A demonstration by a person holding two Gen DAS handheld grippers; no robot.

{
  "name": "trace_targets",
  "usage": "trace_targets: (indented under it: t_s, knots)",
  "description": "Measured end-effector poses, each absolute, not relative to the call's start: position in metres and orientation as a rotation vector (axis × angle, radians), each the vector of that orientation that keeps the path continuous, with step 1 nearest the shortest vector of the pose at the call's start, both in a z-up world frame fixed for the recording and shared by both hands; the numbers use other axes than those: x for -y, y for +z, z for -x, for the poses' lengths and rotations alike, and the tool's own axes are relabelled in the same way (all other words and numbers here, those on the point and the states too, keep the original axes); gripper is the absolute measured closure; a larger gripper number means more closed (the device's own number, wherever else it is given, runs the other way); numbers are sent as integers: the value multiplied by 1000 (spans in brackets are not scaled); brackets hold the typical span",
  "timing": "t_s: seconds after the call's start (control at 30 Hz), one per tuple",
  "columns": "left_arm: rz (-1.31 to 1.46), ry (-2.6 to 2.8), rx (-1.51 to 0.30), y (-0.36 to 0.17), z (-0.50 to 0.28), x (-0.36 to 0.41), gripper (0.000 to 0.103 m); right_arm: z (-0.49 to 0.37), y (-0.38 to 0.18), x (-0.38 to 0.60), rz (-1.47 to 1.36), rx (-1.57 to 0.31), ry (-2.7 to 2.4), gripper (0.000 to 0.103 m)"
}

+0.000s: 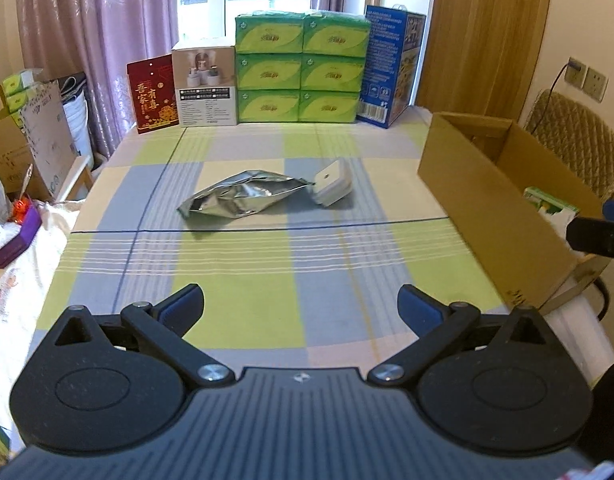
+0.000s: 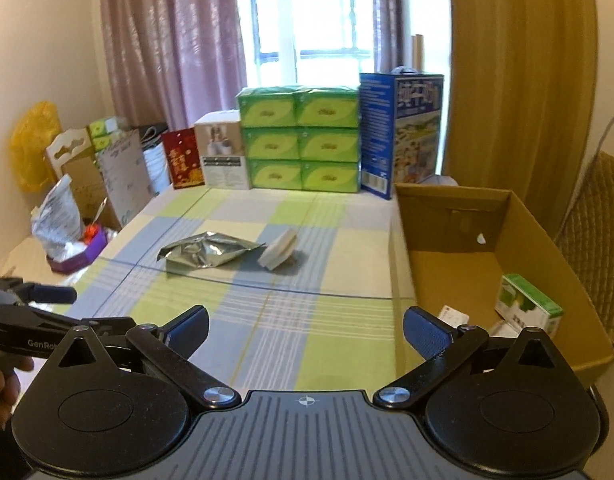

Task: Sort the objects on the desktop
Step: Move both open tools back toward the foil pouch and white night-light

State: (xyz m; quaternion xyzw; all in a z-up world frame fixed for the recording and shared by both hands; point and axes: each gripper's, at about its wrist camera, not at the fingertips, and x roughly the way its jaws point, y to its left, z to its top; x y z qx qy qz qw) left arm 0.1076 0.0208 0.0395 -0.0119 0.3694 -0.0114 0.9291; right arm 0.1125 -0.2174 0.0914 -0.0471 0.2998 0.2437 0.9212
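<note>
Both of your tongs are spread wide with nothing between the pads. Your left tongs (image 1: 301, 306) hover low over the near end of the worktop (image 1: 267, 280), above its green, blue and cream checked cloth. Your right tongs (image 2: 305, 330) hang just beside them, over the near right part of the cloth, with the right pad close to the near end of the cardboard box (image 2: 547, 240).

That box lies open along the right edge of the worktop, and a small green carton (image 2: 529, 306) rests inside it near the front, beside some white paper scraps. Your left hand (image 2: 3, 392) shows at the lower left of the right wrist view, gripping its handle.

Farther out, near the middle of the cloth, a crumpled silver foil pouch (image 1: 243, 196) lies flat. A white rounded block (image 1: 332, 182) sits tilted at the pouch's right end, touching or almost touching it.

At the far edge stand a red card (image 1: 151, 94), a white product box (image 1: 205, 84), six stacked green tissue packs (image 1: 301, 68) and a tall blue box (image 1: 391, 66), with curtains (image 1: 99, 20) and a window behind.
</note>
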Motion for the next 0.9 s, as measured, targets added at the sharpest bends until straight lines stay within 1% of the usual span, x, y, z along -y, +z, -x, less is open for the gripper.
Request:
trace_targets:
  t_s: [0.4, 0.7, 0.9]
  knots:
    - [-29, -22, -797, 19, -124, -37, 2, -125, 66, 200, 163, -640, 526, 2]
    - [-89, -66, -821, 7, -147, -41, 2, -139, 60, 186, 223, -625, 561, 2]
    - [-151, -124, -809, 5, -165, -53, 2, -159, 52, 166, 329, -624, 620, 2]
